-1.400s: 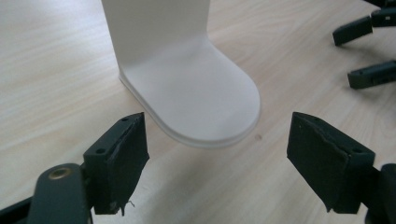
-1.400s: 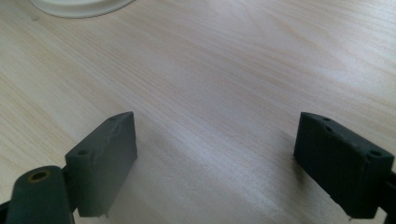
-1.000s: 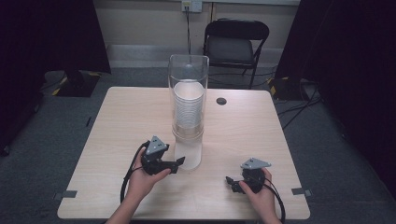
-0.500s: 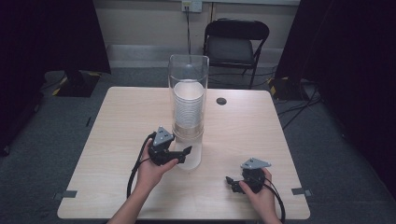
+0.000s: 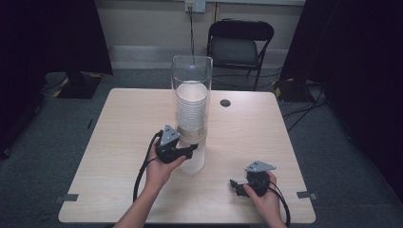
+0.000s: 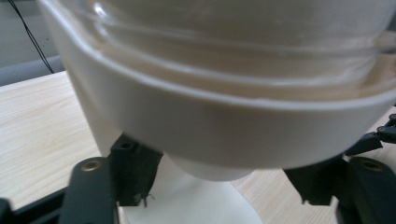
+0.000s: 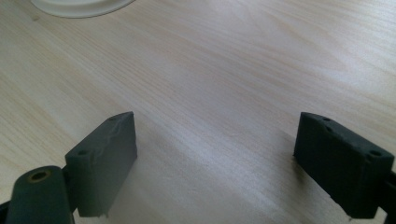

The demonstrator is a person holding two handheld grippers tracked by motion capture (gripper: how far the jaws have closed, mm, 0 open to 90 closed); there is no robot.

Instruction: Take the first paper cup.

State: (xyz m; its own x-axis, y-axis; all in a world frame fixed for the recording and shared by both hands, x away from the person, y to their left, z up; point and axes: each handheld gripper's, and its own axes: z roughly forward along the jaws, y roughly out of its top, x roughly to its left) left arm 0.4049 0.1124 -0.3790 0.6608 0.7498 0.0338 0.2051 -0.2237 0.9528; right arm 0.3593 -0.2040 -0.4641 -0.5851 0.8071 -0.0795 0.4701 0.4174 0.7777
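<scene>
1. At table centre in the high view, a clear tube (image 5: pixel 191 90) holds a cup stack (image 5: pixel 192 114); the left gripper (image 5: pixel 190 152) sits at its 7 o'clock, the right gripper (image 5: pixel 236 186) at 4 o'clock, well apart.
2. Left gripper view: jaws, just closing, clamp the bottom cup (image 6: pixel 224 135) under the tube.
3. Right gripper view: jaws spread wide over bare table (image 7: pixel 224 84).

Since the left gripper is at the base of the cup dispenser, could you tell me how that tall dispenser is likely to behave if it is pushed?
The cup dispenser stands tall on a narrow white base, so a push high up would probably tip it. Its clear tube looks like rigid plastic, likely stiff and fairly light. The left gripper grips low down, jaws just closed in on the base, which should slide it across the smooth table.
</scene>
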